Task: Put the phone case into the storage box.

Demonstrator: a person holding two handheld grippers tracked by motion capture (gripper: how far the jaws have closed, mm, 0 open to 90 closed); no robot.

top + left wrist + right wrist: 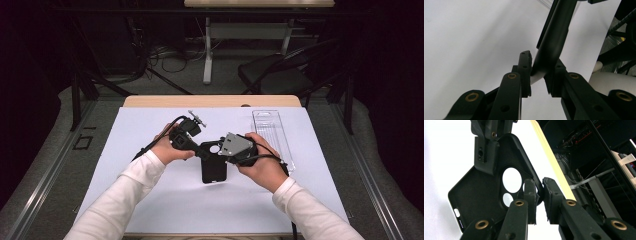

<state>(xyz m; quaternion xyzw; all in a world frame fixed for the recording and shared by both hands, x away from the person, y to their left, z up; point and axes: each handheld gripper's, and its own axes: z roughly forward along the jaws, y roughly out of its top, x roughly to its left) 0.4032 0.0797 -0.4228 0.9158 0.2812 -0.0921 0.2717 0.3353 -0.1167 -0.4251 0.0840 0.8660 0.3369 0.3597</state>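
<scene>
**Both claws on the phone case: keep the grip even**

The bench (150, 200) lies under both claws, its white mat beneath the work. The clear plastic package (272, 135) sits just beyond your right claw (538, 195). The black phone case (212, 167) hangs between the claws, each clamped on a top corner rim; left claw (539, 72) included. Hold both wrists level, pull gently, and avoid twisting the soft rim.

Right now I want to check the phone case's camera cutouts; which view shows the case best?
The right gripper view: the phone case shows its inside, its cutouts and the right gripper pinching its rim. The high view shows the case small, between both grippers. The left gripper view shows it edge-on in the left gripper.
</scene>
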